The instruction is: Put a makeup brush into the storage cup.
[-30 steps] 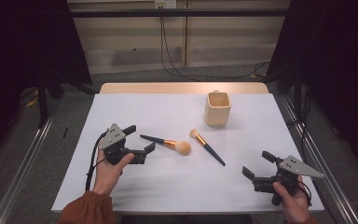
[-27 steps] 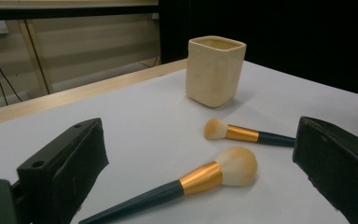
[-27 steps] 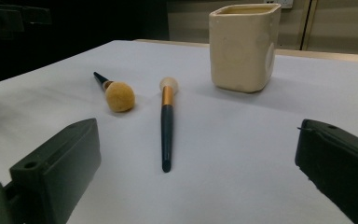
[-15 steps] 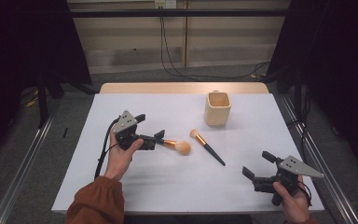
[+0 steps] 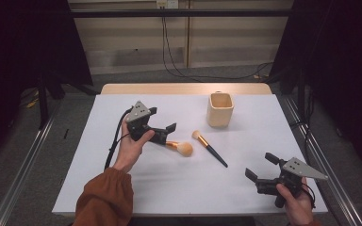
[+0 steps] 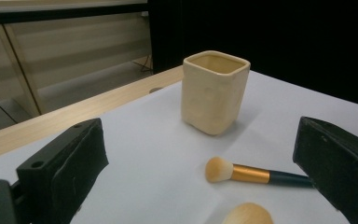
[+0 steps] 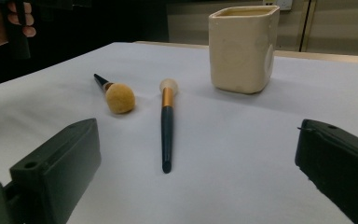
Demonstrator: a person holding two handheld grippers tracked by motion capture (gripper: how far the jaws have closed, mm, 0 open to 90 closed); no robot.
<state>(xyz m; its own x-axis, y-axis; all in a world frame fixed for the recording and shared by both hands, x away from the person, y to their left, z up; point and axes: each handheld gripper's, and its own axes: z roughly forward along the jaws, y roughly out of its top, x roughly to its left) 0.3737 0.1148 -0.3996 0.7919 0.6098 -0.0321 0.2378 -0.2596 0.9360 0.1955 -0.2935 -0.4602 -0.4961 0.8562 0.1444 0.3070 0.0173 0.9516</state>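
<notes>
Table (image 5: 99,188): white, matte sheet, wooden far edge; dark curtained room.
Cup (image 5: 219,109): cream, upright.
Left gripper (image 5: 162,126): jaws wide, empty, over fluffy brush (image 5: 180,148) handle.
Right gripper (image 5: 260,166): spread, empty, near corner.
Fluffy brush, mid-table: probably light, stiff handle, soft head; grip the handle.
Slim brush (image 5: 210,148) alongside.

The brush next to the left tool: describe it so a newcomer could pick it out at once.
On the white table, in front of the cream cup, two brushes lie side by side. It is the left one, the round-headed brush, beside the left tool. Its fluffy orange head is far bigger than the slim brush's pale tip.
</notes>
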